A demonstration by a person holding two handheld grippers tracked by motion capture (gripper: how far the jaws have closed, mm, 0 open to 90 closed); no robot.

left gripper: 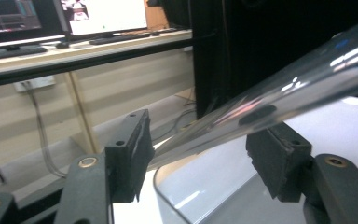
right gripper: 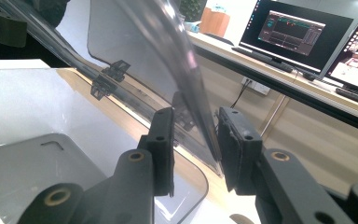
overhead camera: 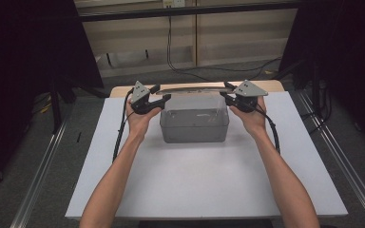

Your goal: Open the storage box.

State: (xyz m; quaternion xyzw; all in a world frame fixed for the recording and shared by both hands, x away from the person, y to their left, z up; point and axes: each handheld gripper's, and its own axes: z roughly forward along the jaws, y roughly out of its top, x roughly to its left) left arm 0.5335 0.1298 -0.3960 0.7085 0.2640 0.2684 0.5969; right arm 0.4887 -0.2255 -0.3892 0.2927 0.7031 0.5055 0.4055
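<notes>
Above a clear plastic box [overhead camera: 195, 124] on the white table [overhead camera: 195, 180], a transparent lid [overhead camera: 192, 89] is held raised at the box's far edge. Its right end is clamped by the right gripper [overhead camera: 229, 96]. Its left end lies between the left gripper's [overhead camera: 161, 92] parted jaws, unpressed

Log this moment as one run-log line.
Stage: lid handling | left tool: open around clear lid | right tool: shut on lid edge | clear box: on white table, uncovered
</notes>
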